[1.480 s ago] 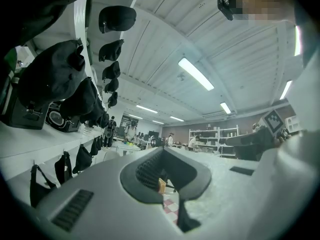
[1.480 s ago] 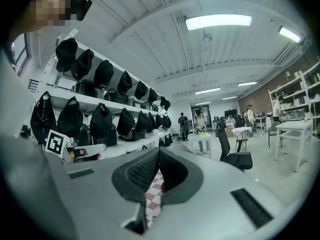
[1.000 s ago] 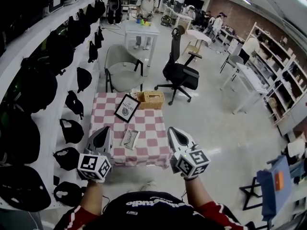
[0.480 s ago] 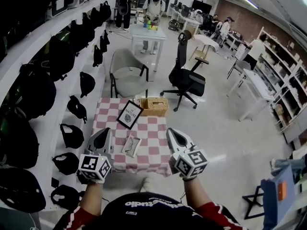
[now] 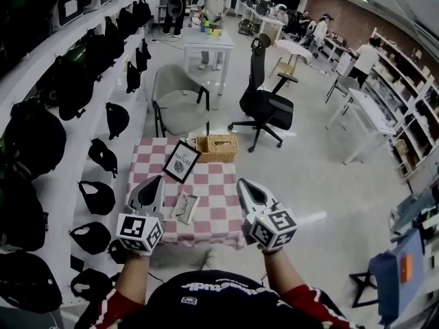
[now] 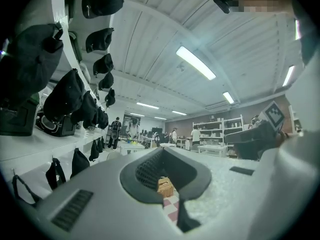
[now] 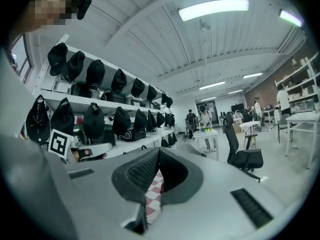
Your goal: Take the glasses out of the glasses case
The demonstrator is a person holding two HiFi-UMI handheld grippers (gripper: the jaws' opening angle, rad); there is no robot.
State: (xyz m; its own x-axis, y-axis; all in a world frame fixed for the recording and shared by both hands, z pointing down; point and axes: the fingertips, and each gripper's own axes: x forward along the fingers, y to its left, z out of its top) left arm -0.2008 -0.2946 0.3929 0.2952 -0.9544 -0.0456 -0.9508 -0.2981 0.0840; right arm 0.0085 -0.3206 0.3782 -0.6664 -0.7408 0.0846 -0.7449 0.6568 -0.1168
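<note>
Your left gripper (image 5: 155, 181) has both jaws brought together at the tips, with nothing between them. In the left gripper view (image 6: 161, 150) the dark ribbed pads (image 6: 145, 171) meet at the far end, and the hollow behind them frames only a woven tan wicker basket (image 6: 165, 185) and a strip of red-and-white checked tablecloth (image 6: 171, 209). Your right gripper (image 5: 242, 183) is closed the same way and holds nothing. In the right gripper view (image 7: 158, 150) its hollow shows only the checked cloth (image 7: 153, 195).

You hold the 2 grippers above the near edge of the small table, well apart, left over the near-left corner and right over the near-right corner. The small pale glasses case (image 5: 184, 208) lies flat on the checked tablecloth (image 5: 212, 184) between them, nearer your left gripper and touched by neither. It is too small to tell whether the glasses sit inside.

Beyond the case a black-framed picture (image 5: 182, 161) stands tilted, and just right of it the wicker basket (image 5: 216, 147) sits at the table's far edge. Behind the table stand a grey shell chair (image 5: 177, 101) and a black office chair (image 5: 263, 100). White wall shelves (image 5: 89, 153) to your left carry black bags (image 5: 116, 118). 2 people stand at a white table (image 5: 206, 40) far back.
</note>
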